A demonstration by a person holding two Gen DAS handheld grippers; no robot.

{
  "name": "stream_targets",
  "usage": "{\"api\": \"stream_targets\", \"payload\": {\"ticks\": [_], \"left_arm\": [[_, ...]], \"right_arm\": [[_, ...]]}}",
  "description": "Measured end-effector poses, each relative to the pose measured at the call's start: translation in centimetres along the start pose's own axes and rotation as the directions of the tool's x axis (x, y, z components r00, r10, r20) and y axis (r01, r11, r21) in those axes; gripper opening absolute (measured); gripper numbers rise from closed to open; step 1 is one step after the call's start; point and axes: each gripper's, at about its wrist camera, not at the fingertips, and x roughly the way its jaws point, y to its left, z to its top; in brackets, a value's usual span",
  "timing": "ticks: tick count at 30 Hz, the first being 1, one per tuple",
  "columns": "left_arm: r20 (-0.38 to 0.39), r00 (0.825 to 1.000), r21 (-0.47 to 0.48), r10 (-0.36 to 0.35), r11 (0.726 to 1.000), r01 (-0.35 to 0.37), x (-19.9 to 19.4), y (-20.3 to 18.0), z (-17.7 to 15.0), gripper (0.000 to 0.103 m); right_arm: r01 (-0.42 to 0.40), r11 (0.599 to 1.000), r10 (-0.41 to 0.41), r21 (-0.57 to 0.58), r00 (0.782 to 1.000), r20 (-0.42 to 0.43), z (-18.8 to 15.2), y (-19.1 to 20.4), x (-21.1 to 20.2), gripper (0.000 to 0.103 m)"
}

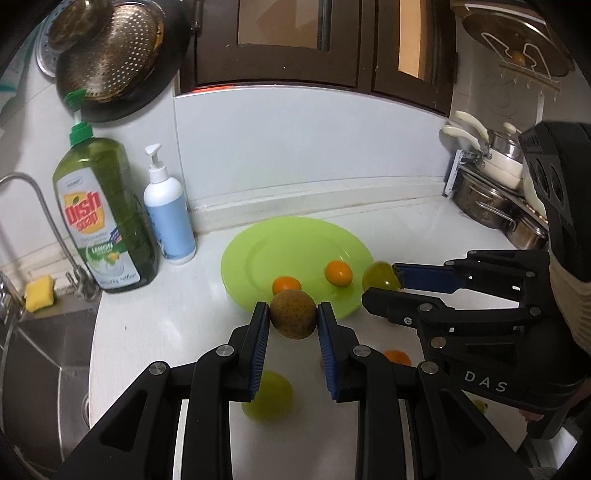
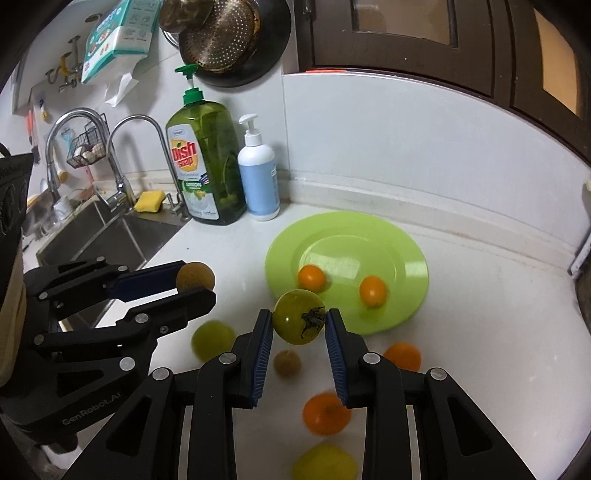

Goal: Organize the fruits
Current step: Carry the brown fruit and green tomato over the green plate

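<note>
Already the green plate (image 2: 406, 236) holds two small orange fruits (image 2: 311, 277), lying apart from each other on its near half; the rest of the plate is bare. It sits on the white counter (image 2: 480, 332), near the back wall.

Each gripper carries one fruit. The left gripper (image 1: 293, 319) has its blue pads pressed on either side of a brownish, speckled round fruit (image 1: 293, 314), held above the counter just in front of the plate's near rim. The right gripper (image 2: 299, 322) is clamped on a green tomato (image 2: 295, 321) with a dried dark stem, also lifted clear of the surface and just short of the plate's edge.

Loose fruit lies on the counter under and around the grippers: a yellow-green round fruit (image 2: 213, 339), a small brown one (image 2: 287, 363), two larger orange fruits (image 2: 327, 413), and a yellow fruit (image 2: 325, 463) at the bottom of the right wrist view, somewhat blurred.

Left of the plate, against the wall, stand a green dish soap bottle (image 2: 205, 166) with a pump and a smaller white and blue pump bottle (image 2: 258, 173). Beyond them a steel sink (image 2: 110, 236) is set into the counter, with two curved taps and a yellow sponge (image 2: 149, 201) at its rim. A perforated metal colander (image 2: 229, 33) hangs on the wall above. Dark wooden cabinet doors (image 1: 280, 40) run along the top, and stacked steel pots (image 1: 484, 199) stand at the far right of the counter.
</note>
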Motion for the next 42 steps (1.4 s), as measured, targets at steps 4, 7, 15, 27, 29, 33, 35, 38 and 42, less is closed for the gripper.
{"api": "stream_targets", "payload": {"ticks": [4,7,15,27,29,33,35,38,42], "left_arm": [[-0.007,1.0,0.028,0.012,1.0,-0.012,1.6,0.3,1.2,0.027],[-0.015,1.0,0.04,0.013,0.999,-0.012,2.8,0.6,2.2,0.027],[-0.063,0.998,0.057,-0.009,0.998,0.013,7.2,1.7,4.5,0.027],[-0.176,0.983,0.029,-0.054,0.998,0.06,13.4,3.4,5.5,0.027],[-0.194,0.979,0.02,-0.063,0.997,0.068,14.2,3.7,5.5,0.027],[-0.234,0.97,0.011,-0.06,0.998,0.065,15.7,4.2,5.4,0.027],[-0.247,0.967,0.004,-0.064,0.998,0.067,16.2,4.4,5.3,0.027],[-0.251,0.966,0.01,-0.067,0.997,0.072,16.5,4.4,5.3,0.027],[-0.253,0.965,0.012,-0.069,0.997,0.074,16.8,4.4,5.4,0.027]], "right_arm": [[-0.009,1.0,0.009,-0.001,1.0,-0.02,1.5,-1.1,1.7,0.03],[-0.014,1.0,0.014,-0.003,0.999,-0.035,2.6,-1.8,3.0,0.03],[-0.021,1.0,0.02,-0.009,0.997,-0.081,4.9,-3.7,6.9,0.03],[-0.016,1.0,0.02,0.024,0.983,-0.182,6.1,-6.0,12.8,0.03],[-0.015,0.999,0.022,0.033,0.979,-0.202,6.0,-6.3,13.7,0.03],[-0.014,0.999,0.023,0.042,0.975,-0.22,5.9,-6.6,14.7,0.03],[-0.01,0.999,0.02,0.046,0.974,-0.225,5.8,-6.8,15.0,0.03],[-0.013,0.999,0.024,0.051,0.973,-0.231,5.8,-6.9,15.3,0.03],[-0.01,0.999,0.021,0.046,0.971,-0.24,5.8,-6.8,15.7,0.03]]}}
